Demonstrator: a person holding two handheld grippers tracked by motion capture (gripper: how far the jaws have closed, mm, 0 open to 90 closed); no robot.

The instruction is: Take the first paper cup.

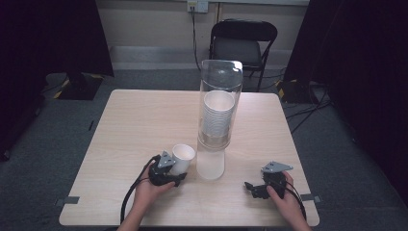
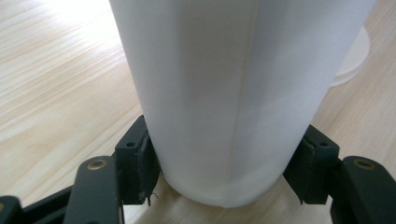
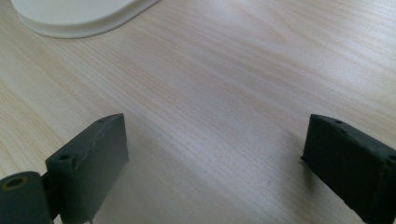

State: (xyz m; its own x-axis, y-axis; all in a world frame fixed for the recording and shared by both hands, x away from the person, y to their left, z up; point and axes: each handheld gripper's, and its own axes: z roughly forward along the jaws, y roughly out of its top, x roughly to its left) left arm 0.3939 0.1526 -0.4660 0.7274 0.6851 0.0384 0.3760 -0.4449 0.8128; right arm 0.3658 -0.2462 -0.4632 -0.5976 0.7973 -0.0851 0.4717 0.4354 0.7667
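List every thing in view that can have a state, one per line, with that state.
left gripper: shut on the paper cup.
paper cup: held, tilted, just left of the dispenser's base.
right gripper: open, holding nothing, low over the table.
cup dispenser: upright, partly filled.
cup stack: nested inside the dispenser.
chair: unoccupied.

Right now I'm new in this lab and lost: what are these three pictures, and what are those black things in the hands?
A person sits at a table, holding hand-worked tongs in each hand. The high view looks down from above; the other two come from cameras riding on each tool, looking along its black jaws. The left tongs are shut on a white cup, which the high view shows beside a tall clear tube holding stacked cups. The right tongs are open above bare wood, near the tube's white base.
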